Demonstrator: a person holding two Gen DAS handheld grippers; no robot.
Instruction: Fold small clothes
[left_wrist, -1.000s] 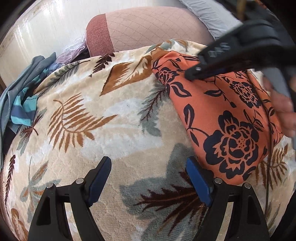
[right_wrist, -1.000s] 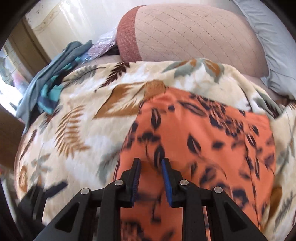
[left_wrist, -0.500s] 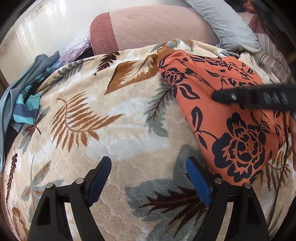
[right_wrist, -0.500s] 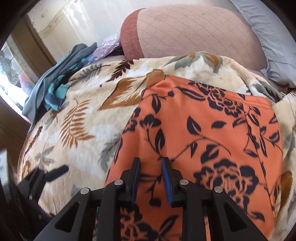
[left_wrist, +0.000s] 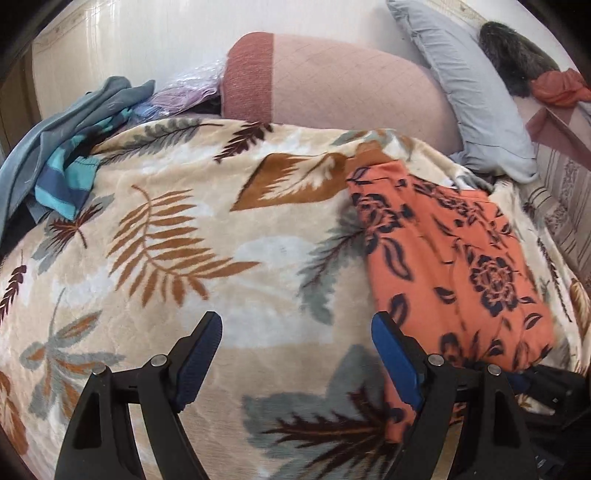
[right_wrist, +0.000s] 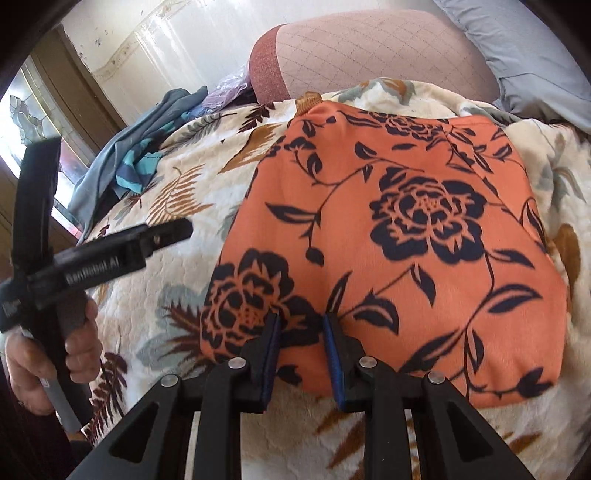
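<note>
On the leaf-print blanket (right_wrist: 192, 258) we have the orange garment (right_wrist: 406, 240) folded flat, right gripper (right_wrist: 301, 332) narrowly parted over its near edge, left gripper (left_wrist: 295, 350) wide, empty; next, grasp that edge.

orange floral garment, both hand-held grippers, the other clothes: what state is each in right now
orange floral garment: folded flat on the blanket
left hand-held gripper: open, holding nothing
right hand-held gripper: partly open over the garment's near edge
blue-grey clothes: crumpled, unfolded
</note>
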